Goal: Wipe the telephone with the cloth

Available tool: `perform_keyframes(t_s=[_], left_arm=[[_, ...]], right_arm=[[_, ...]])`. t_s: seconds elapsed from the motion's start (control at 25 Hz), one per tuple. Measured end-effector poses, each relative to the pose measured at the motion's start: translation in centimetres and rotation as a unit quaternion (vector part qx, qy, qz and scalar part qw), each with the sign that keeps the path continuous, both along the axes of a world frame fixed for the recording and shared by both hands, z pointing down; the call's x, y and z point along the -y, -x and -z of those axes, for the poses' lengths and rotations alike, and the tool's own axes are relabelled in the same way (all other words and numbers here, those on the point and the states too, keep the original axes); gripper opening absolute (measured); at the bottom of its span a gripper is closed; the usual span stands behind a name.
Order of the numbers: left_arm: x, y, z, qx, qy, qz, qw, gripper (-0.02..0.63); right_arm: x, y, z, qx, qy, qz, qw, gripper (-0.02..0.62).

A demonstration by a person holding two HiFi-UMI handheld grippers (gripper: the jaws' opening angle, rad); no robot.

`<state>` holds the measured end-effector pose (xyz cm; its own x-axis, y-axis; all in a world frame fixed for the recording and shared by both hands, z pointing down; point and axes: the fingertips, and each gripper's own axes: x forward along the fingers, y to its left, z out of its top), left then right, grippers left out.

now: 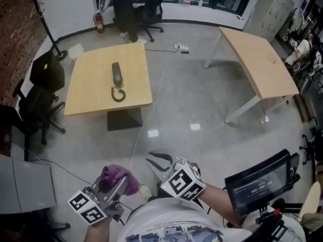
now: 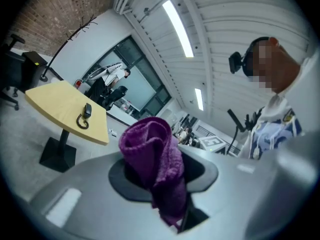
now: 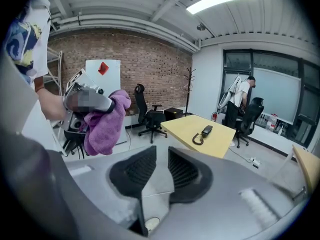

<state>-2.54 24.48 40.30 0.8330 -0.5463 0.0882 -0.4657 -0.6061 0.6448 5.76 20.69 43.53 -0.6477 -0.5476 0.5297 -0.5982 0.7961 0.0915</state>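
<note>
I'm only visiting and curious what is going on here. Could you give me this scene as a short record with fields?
Left gripper: shut on the purple cloth
Right gripper: jaws a little apart, nothing between them
Telephone: lying on the wooden table, its cord curled at one end
Wiping: not yet begun; both grippers are across the floor from the table

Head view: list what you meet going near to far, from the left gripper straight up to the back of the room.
left gripper holding the purple cloth → white cable on the floor → square table → telephone lying on it → person standing beside an office chair
</note>
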Motion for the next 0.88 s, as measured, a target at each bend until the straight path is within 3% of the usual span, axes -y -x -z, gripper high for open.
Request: perform_keyframes(t_s=[0.4, 0.88], left_arm=[[-3.2, 1.0, -0.1, -0.005, 0.01, 0.007, 0.9999, 0.144], [-4.4, -7.0, 0.7, 0.006, -0.007, 0.003, 1.0, 0.144]], right_arm=[[-4.4, 0.9, 1.5, 0.003, -0.013, 0.016, 1.0, 0.005], [-5.5, -4.2, 1.7, -0.006, -0.009, 0.06, 0.998, 0.003]])
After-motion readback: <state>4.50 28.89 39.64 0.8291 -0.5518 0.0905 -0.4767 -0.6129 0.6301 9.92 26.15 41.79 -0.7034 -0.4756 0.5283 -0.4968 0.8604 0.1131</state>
